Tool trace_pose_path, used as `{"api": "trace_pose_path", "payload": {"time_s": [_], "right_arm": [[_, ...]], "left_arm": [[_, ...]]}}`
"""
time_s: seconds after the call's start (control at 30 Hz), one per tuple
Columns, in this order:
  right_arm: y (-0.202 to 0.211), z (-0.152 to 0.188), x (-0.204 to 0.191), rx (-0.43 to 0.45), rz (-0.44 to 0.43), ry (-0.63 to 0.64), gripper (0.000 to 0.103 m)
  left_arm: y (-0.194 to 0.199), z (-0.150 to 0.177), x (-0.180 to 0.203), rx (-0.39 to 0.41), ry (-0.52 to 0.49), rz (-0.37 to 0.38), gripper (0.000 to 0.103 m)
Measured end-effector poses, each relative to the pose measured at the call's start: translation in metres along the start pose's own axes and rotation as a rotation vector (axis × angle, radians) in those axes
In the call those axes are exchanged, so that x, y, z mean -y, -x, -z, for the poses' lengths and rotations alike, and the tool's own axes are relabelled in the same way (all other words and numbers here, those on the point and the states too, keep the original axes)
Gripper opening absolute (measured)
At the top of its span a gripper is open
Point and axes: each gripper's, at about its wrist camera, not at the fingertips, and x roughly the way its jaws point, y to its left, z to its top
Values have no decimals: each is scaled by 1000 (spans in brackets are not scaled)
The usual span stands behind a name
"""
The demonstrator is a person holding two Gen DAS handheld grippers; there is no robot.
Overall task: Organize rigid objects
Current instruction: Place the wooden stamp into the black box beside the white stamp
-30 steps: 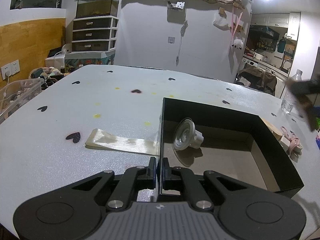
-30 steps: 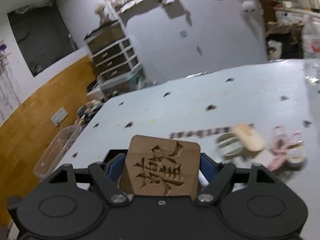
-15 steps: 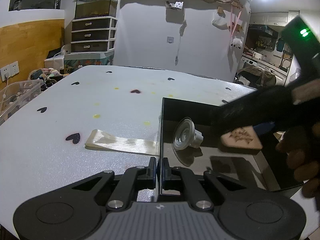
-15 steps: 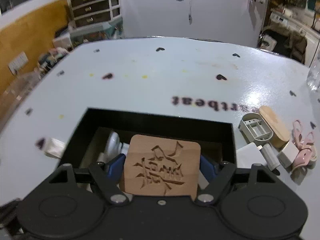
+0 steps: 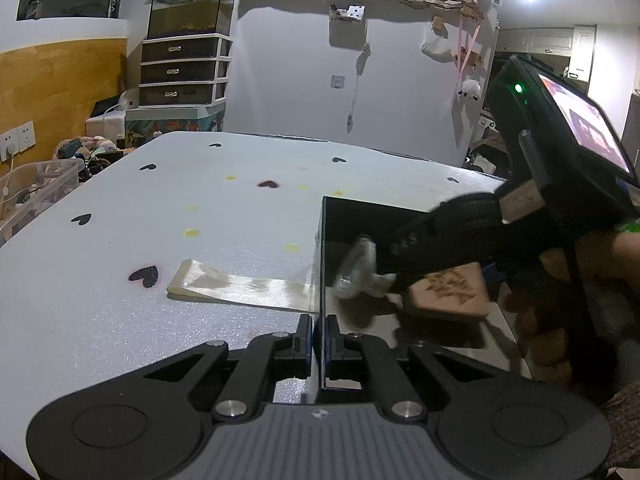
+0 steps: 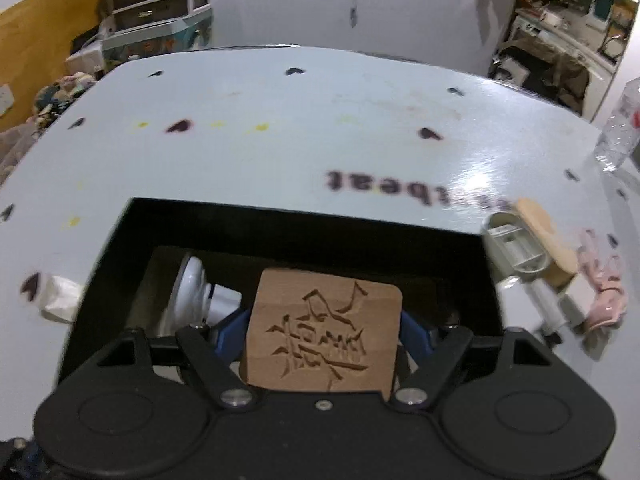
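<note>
A shallow black box [image 5: 324, 264] [image 6: 304, 220] lies open on the white table. My left gripper [image 5: 319, 340] is shut on the box's near left wall, pinching the thin edge. A clear and white funnel-shaped part [image 5: 356, 268] [image 6: 192, 292] rests on its side inside the box. My right gripper [image 6: 324, 328] [image 5: 440, 280] is shut on a square carved wooden block [image 6: 324, 332] [image 5: 450, 292], held tilted inside the box just right of the funnel part. A hand grips the right gripper's handle.
A cream ribbon strip [image 5: 240, 288] lies left of the box. Right of the box sit a grey oval case with a wooden lid [image 6: 520, 240], small white blocks [image 6: 572, 296] and a pink clip [image 6: 604, 292]. A clear bottle [image 6: 618, 128] stands far right.
My right gripper has come in from the right with the wooden block and lowered it into the box, beside the funnel part. The left gripper and the box have stayed still.
</note>
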Motion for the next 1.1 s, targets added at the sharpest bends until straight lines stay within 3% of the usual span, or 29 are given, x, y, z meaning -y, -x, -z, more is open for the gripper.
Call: {"api": "trace_pose_path", "payload": {"time_s": [0.07,0.13,0.3,0.7,1.1], "right_arm": [[-4,-1,2,-39,-63,-61,79],[-2,-1,1,-28,-71,-64,80],[13,1,7,-8,-111,-69,91],[69,5,29,132,-231,41,103],[112,21,57,330,-267,117,103]], "left_arm": [[0,0,0,-1,0,0,5],[0,0,0,-2,-2,1,5],[0,-1,0,-3,-3,1,5],[-1,-2,0,-7,-4,-1,5],[-1,-2,-1,-6,-5,-1,5]]}}
